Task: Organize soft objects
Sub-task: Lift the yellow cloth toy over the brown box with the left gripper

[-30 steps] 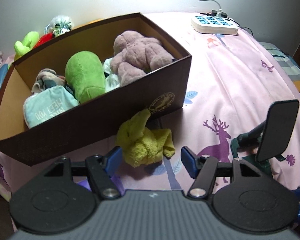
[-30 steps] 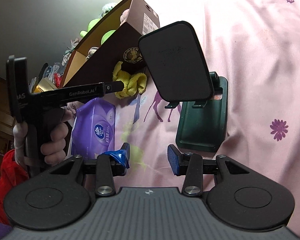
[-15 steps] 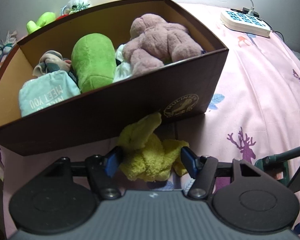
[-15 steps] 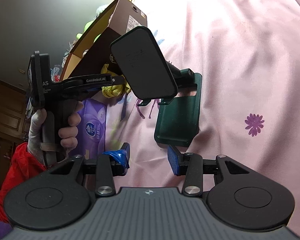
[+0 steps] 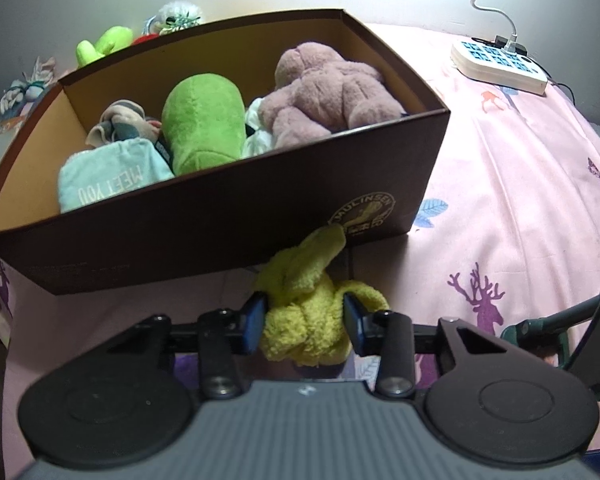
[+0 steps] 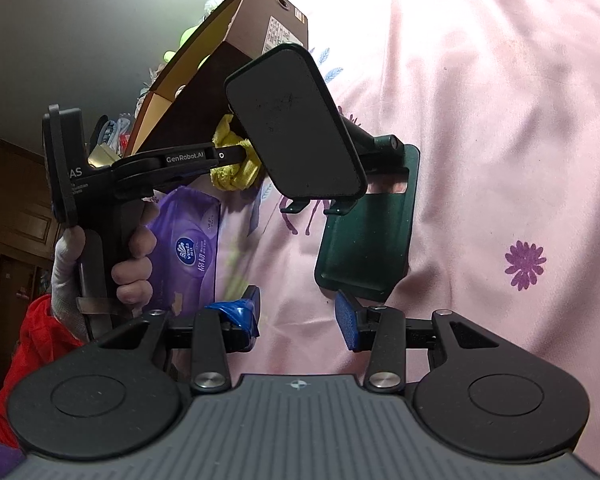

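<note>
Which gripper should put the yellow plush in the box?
Left. The left gripper has just been closing, its pads pressing the yellow plush right below the box. The right gripper is empty, near the stand.

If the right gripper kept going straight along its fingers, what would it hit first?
Most likely the dark green phone stand: its base lies just ahead of the right gripper, whose open jaws hold nothing. Only pink bedsheet shows between them, though depth is hard to judge.

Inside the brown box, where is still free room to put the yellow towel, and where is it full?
The brown box is bare at its left end, between the left wall and the light blue cloth. The middle and right are crowded: green plush and pink plush lie close together. The yellow towel lies outside, between the left gripper fingers.
</note>
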